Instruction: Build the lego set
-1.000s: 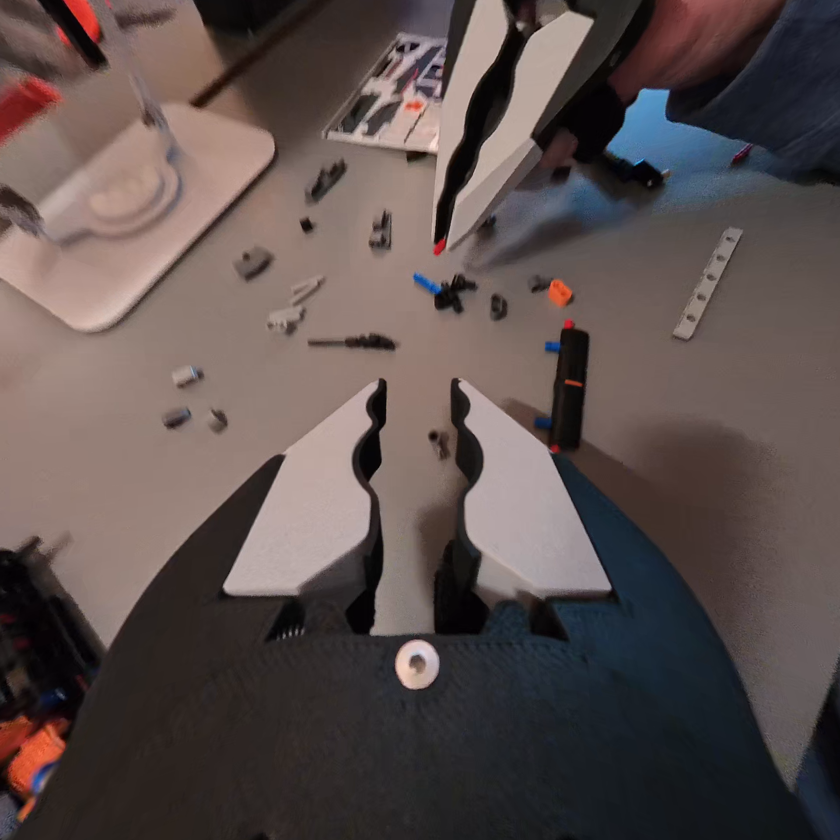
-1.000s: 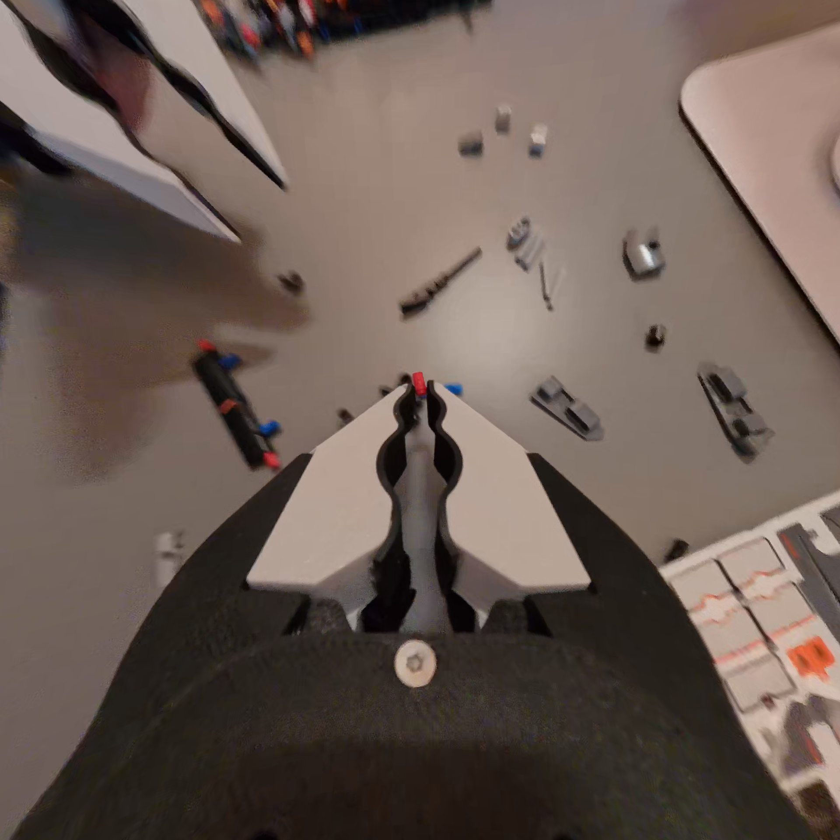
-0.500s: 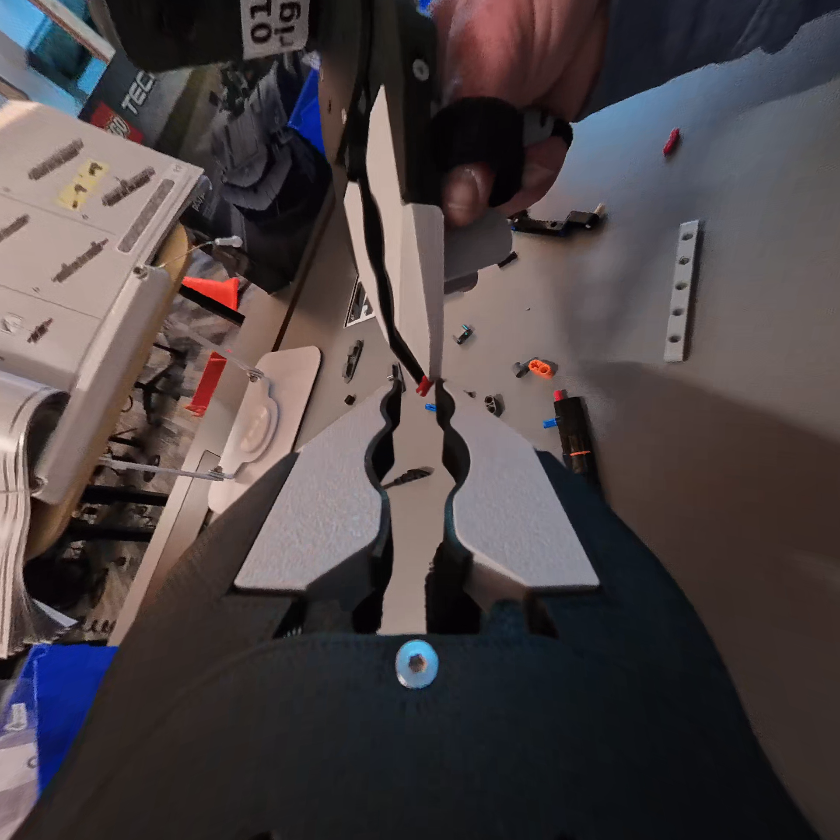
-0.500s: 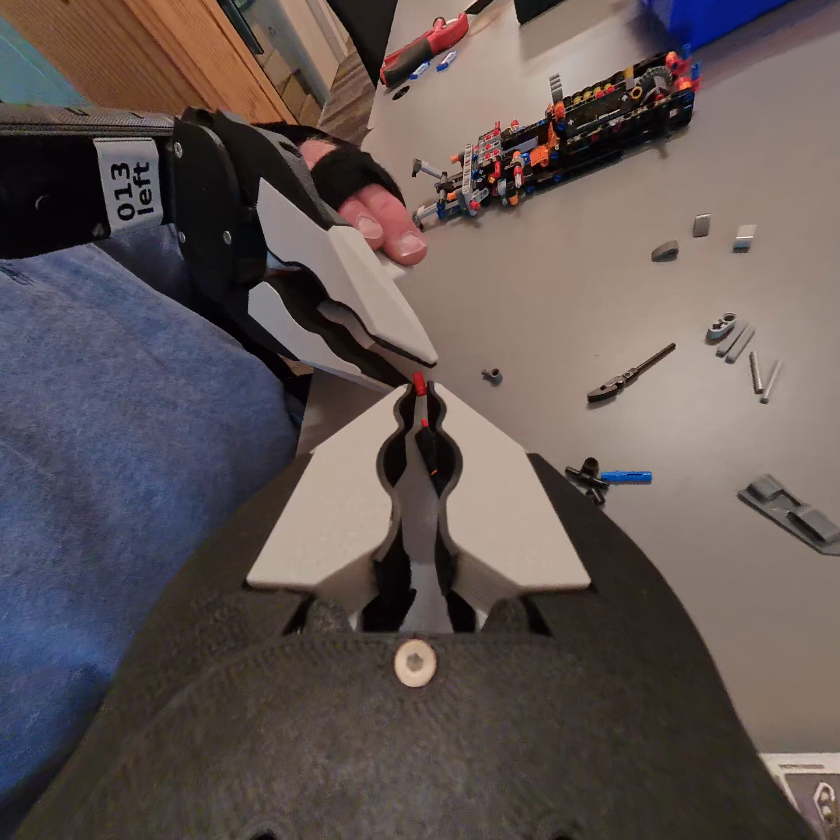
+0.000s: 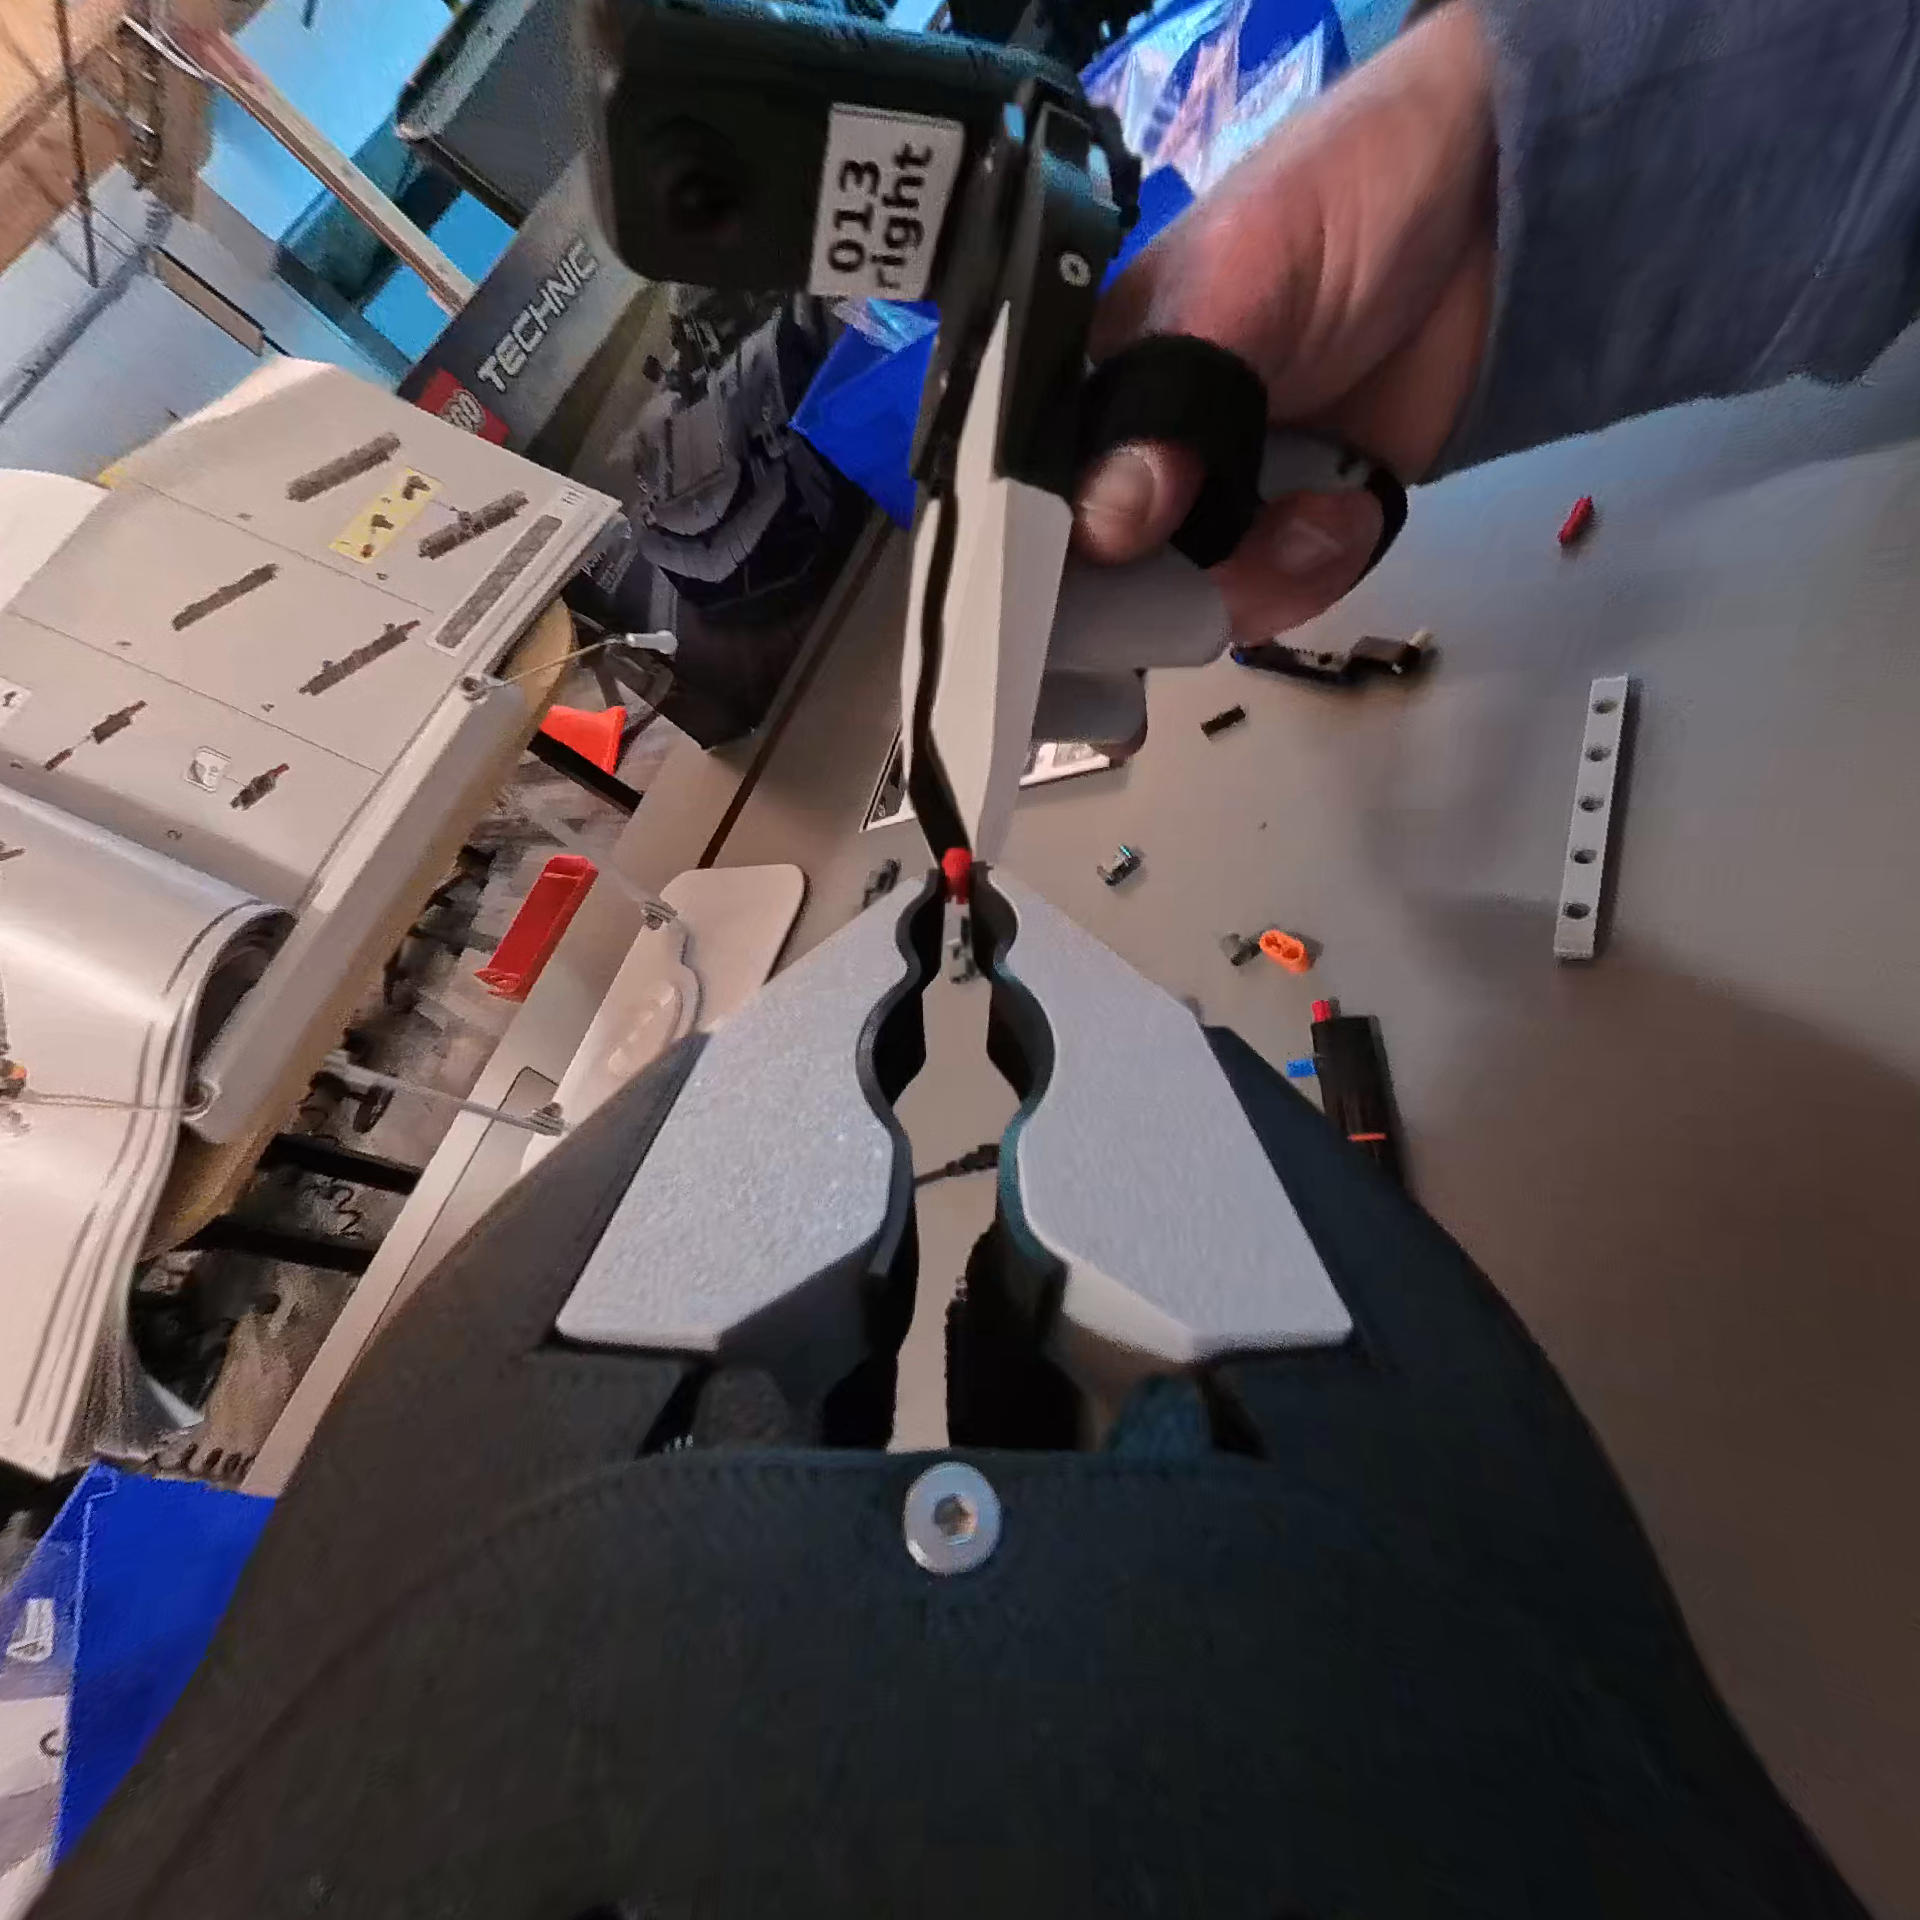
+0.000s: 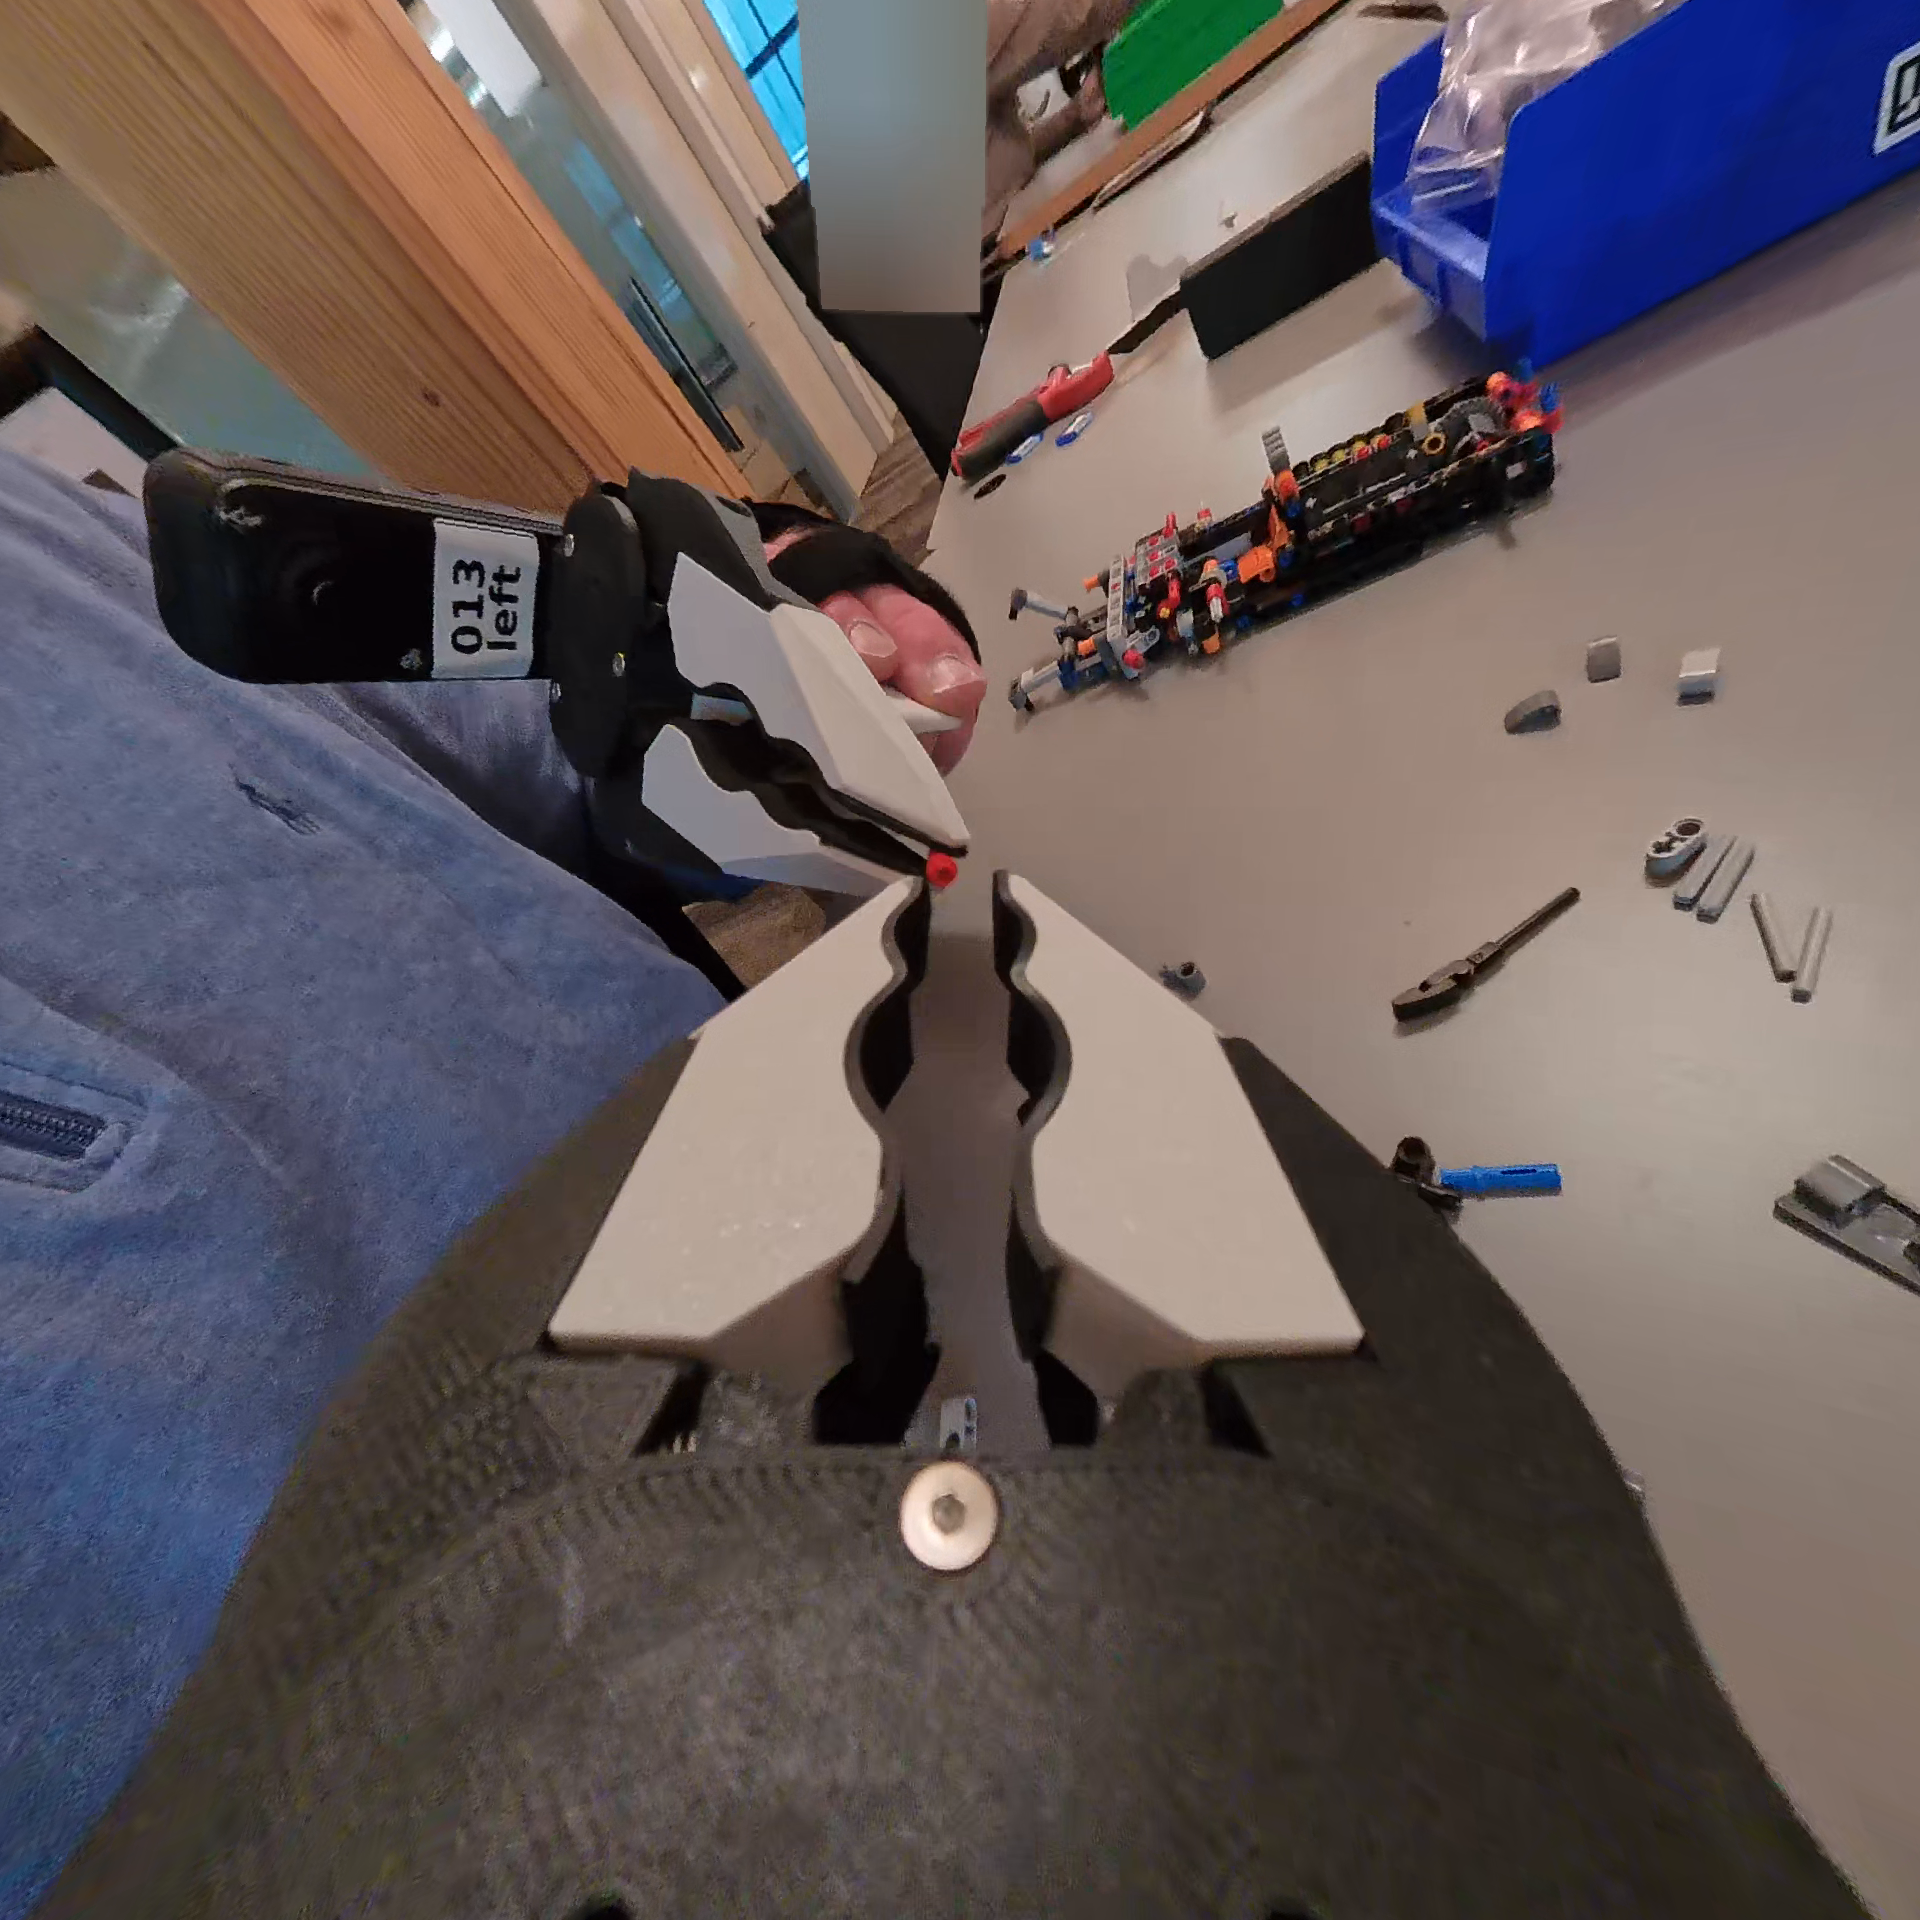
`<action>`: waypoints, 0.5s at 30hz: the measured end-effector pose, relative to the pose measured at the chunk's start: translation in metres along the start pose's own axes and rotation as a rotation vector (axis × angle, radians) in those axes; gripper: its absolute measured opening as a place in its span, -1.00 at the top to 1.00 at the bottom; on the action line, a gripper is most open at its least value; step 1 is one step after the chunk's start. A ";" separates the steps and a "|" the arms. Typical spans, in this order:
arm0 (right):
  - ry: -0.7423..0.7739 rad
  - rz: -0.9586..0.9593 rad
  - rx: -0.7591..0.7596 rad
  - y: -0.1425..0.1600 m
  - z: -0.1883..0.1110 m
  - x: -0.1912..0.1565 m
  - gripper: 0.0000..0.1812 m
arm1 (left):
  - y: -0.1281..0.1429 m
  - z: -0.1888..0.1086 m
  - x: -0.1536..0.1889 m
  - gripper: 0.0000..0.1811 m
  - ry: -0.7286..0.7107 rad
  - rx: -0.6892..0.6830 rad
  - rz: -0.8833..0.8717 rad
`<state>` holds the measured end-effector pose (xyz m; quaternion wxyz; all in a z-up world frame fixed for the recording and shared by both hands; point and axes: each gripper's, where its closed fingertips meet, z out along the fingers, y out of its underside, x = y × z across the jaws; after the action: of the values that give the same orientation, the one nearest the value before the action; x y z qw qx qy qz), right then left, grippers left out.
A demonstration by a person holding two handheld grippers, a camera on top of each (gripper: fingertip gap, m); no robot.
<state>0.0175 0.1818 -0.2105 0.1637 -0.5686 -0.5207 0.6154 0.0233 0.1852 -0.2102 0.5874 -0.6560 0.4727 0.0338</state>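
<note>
Your left gripper has its jaws nearly together, pinching a small red pin at the very tips, above the grey table. Your right gripper meets it tip to tip, jaws parted a little with nothing between them, the pin just off its left fingertip. Beyond, loose pieces lie scattered: a blue pin, a black rod, then the long half-built model before a blue bin.

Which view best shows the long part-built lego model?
The right wrist view: the part-built lego model lies whole and unobstructed on the grey table. The left wrist view does not show it at all.
</note>
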 end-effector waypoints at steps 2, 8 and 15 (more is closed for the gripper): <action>0.000 -0.009 0.021 -0.002 -0.001 -0.001 0.88 | -0.003 -0.001 -0.004 0.97 -0.013 0.012 -0.011; -0.044 0.007 0.078 -0.007 0.000 -0.007 0.94 | -0.004 0.000 -0.001 0.97 -0.016 0.004 0.032; -0.040 -0.009 0.126 -0.014 -0.003 -0.009 0.97 | -0.009 -0.001 -0.005 0.97 -0.038 0.034 -0.007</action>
<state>0.0174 0.1813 -0.1937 0.1916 -0.5423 -0.4866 0.6576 0.0260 0.1866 -0.2004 0.6073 -0.6468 0.4598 0.0362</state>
